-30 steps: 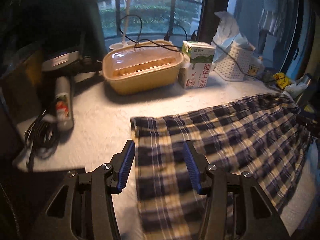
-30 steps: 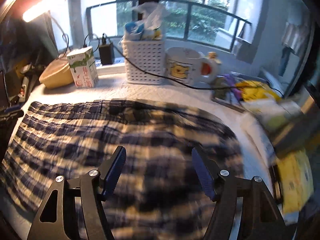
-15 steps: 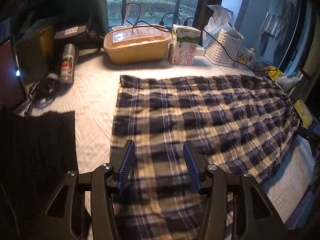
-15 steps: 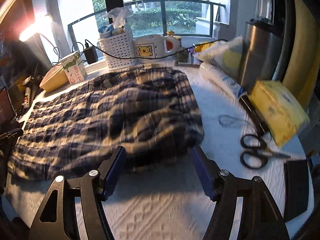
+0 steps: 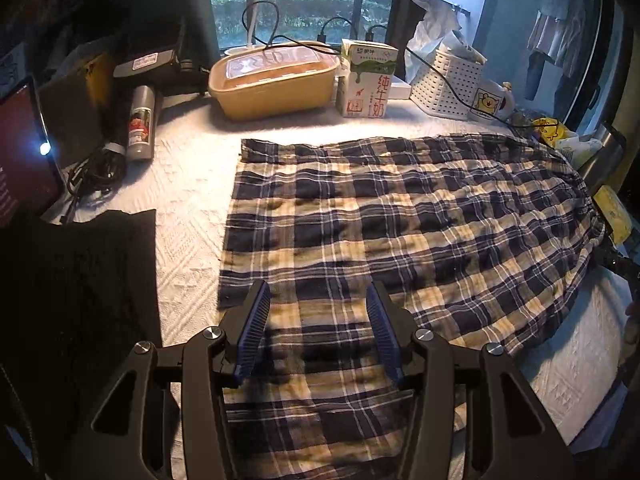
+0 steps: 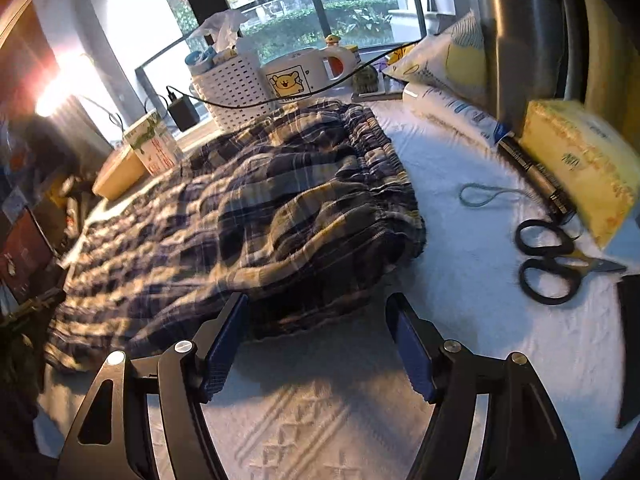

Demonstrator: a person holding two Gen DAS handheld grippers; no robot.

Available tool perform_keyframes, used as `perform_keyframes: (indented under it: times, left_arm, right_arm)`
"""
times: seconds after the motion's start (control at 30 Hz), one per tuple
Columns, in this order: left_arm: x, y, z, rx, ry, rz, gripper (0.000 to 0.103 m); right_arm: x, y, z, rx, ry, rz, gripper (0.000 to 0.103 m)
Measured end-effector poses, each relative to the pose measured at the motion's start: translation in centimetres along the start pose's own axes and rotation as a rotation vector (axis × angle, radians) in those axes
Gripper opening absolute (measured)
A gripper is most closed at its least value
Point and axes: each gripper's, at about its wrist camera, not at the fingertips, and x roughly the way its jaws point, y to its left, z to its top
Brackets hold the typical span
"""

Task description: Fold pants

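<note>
While the left gripper hangs with jaws apart and nothing pinched, the plaid pants lie flat beneath and ahead of it on the white cover. From the right wrist, the right gripper gapes, just widened, empty, the pants' gathered waistband just ahead, scissors off right.
</note>
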Motion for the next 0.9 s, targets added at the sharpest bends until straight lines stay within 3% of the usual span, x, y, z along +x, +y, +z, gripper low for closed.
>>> perform_keyframes:
  times: [0.23,0.3,0.53,0.6,0.63,0.67,0.9]
  left_arm:
    - [-0.1,0.0,0.6,-0.001,0.001,0.029,0.05]
    - [-0.1,-0.1,0.8,-0.002,-0.003,0.029,0.05]
    - [0.5,0.0,0.8,-0.004,0.004,0.049,0.05]
    - [0.4,0.1,0.8,-0.006,0.0,0.049,0.05]
    - [0.4,0.2,0.8,-0.009,-0.001,0.049,0.05]
    - [0.4,0.4,0.9,-0.012,-0.003,0.047,0.05]
    - [0.5,1.9,0.6,-0.048,-0.008,0.038,0.05]
  right_arm:
    - [0.7,-1.7,1.2,0.167,0.01,0.166,0.076]
    - [0.7,-1.8,1.5,0.17,0.007,0.157,0.081]
    - [1.9,-2.3,2.6,0.201,-0.05,0.161,0.08]
    - [2.5,-2.1,3.0,0.193,-0.051,0.143,0.063]
    - [2.8,-2.1,3.1,0.188,-0.043,0.129,0.041]
    - [3.1,-2.0,3.1,0.192,-0.037,0.12,0.031]
    - [1.4,-0.8,3.7,0.148,-0.098,0.078,0.027]
